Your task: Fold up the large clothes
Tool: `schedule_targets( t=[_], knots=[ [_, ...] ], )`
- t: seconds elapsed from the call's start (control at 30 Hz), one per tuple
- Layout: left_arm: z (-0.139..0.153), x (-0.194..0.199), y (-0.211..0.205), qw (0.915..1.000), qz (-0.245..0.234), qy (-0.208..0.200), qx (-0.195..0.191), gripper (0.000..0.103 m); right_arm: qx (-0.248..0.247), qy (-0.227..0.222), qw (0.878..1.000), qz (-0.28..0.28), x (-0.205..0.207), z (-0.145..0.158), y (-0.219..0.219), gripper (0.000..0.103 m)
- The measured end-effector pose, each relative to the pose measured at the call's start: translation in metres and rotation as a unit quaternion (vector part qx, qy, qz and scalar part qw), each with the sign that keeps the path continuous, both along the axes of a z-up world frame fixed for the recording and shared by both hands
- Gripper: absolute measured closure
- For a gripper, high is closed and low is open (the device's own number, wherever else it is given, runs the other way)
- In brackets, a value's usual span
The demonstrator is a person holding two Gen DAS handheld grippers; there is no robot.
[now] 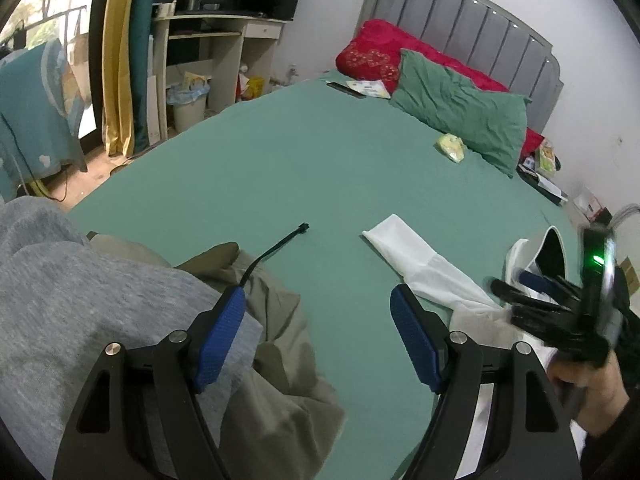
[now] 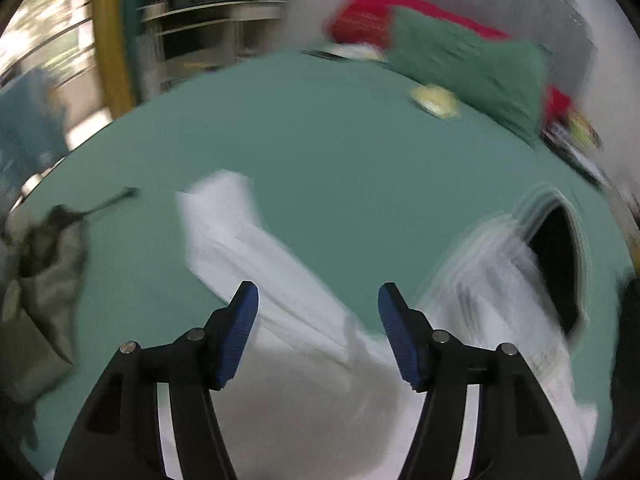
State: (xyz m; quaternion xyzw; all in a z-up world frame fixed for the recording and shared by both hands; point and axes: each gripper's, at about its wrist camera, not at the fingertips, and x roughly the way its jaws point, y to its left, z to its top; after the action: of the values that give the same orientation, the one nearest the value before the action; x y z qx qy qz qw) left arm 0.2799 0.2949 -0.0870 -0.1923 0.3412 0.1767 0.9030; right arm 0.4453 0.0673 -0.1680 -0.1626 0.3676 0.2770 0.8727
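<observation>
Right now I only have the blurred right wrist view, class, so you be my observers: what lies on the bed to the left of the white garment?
Observer: A grey garment lies over a khaki garment; the left gripper hovers there, jaws open.
Operator: What is that dark streak near them?
Observer: A black cord running out from the khaki garment onto the green sheet.
Operator: Is the white garment's sleeve flat?
Observer: The white garment has one sleeve stretched flat toward the bed's middle.
Operator: Is my gripper holding anything?
Observer: No, the right gripper is open above the white garment.
</observation>
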Motion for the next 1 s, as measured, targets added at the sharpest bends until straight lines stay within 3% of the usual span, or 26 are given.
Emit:
schedule_targets(
  t=[0.07,0.2,0.23,0.27,0.3,0.33,0.47,0.57,0.73,0.83,1.0],
  knots=[
    [0.001,0.000,0.002,1.0000,-0.002,-0.002,0.000,0.024,-0.010,-0.004,0.999,0.034,0.002,-0.011,0.048,0.040],
    [0.000,0.002,0.005,1.0000,-0.002,0.000,0.005,0.024,-0.023,0.018,0.999,0.043,0.017,-0.043,0.105,0.041],
    [-0.001,0.004,0.006,1.0000,-0.003,0.003,0.005,0.024,-0.040,0.019,0.998,0.038,0.023,-0.052,0.117,0.051],
    [-0.001,0.005,0.006,0.9999,-0.005,0.005,0.007,0.024,-0.045,0.026,0.998,0.035,0.029,-0.059,0.124,0.068],
    [-0.001,0.006,0.006,0.9999,-0.006,0.006,0.010,0.024,-0.034,0.030,0.998,0.036,0.031,-0.057,0.126,0.094],
    [-0.001,0.006,0.006,0.9999,-0.007,0.007,0.011,0.024,-0.036,0.032,0.999,0.023,0.034,-0.052,0.123,0.101],
    [0.001,0.007,0.005,1.0000,-0.005,0.003,0.003,0.024,0.017,-0.015,1.000,0.004,0.030,0.007,0.090,0.102],
    [-0.001,0.009,-0.002,0.9999,-0.011,0.005,0.005,0.024,0.094,-0.048,0.994,-0.022,0.018,0.082,0.020,0.102],
    [-0.005,0.019,-0.030,0.9992,-0.038,0.010,-0.012,0.024,0.206,-0.071,0.974,-0.055,-0.009,0.157,-0.103,0.101],
    [-0.011,0.027,-0.063,0.9966,-0.078,0.019,-0.020,0.024,0.242,-0.073,0.963,-0.092,-0.016,0.169,-0.170,0.101],
    [-0.028,0.038,-0.125,0.9857,-0.162,0.044,-0.011,0.024,0.269,-0.043,0.951,-0.149,-0.026,0.148,-0.265,0.101]
  ],
)
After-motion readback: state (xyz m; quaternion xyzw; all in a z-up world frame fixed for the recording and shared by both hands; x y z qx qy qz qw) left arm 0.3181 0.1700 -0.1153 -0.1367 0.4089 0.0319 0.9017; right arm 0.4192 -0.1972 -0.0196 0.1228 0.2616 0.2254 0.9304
